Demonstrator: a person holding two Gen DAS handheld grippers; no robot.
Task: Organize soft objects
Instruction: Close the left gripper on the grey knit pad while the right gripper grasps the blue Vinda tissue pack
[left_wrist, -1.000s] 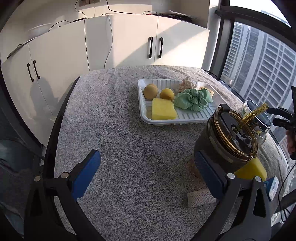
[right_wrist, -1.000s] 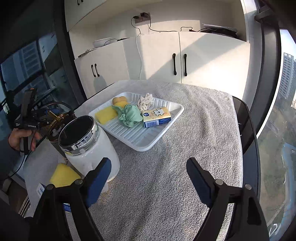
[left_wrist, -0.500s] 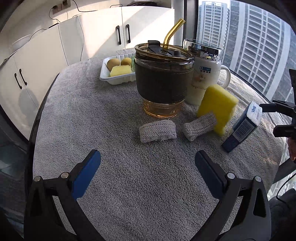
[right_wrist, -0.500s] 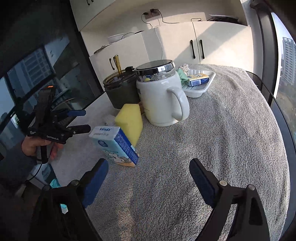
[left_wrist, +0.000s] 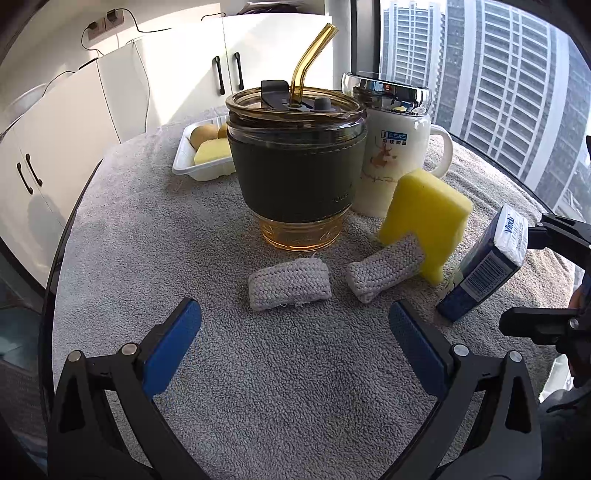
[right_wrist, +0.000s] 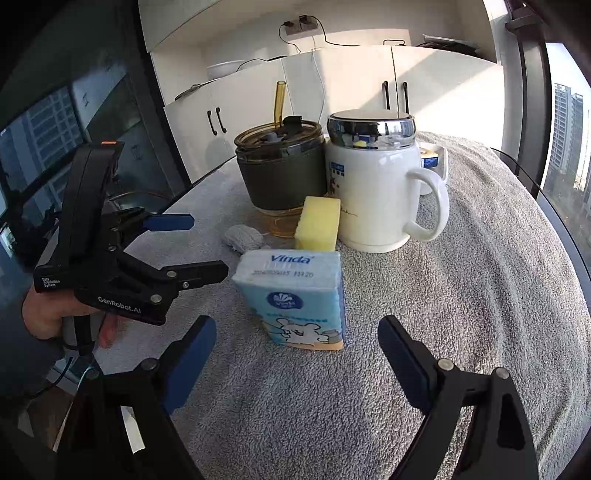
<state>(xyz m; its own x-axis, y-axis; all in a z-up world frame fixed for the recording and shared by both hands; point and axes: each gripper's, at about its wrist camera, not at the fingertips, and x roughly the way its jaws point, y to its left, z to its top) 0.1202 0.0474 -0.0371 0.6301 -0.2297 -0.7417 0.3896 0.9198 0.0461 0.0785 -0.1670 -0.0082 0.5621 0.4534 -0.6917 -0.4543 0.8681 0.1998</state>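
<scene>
bright window daylight, sharp, fisheye-warped edges

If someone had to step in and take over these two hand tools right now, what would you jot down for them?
Left tool: open, empty, aimed at two grey knitted rolls.
Right tool: open, empty, its jaws have just been widening; tissue pack stands in front of it.
Yellow sponge leans by the white mug and dark cup.
Done: white tray behind already holds some soft things.
Left: rolls, sponge and tissue pack are not yet in the tray.
</scene>
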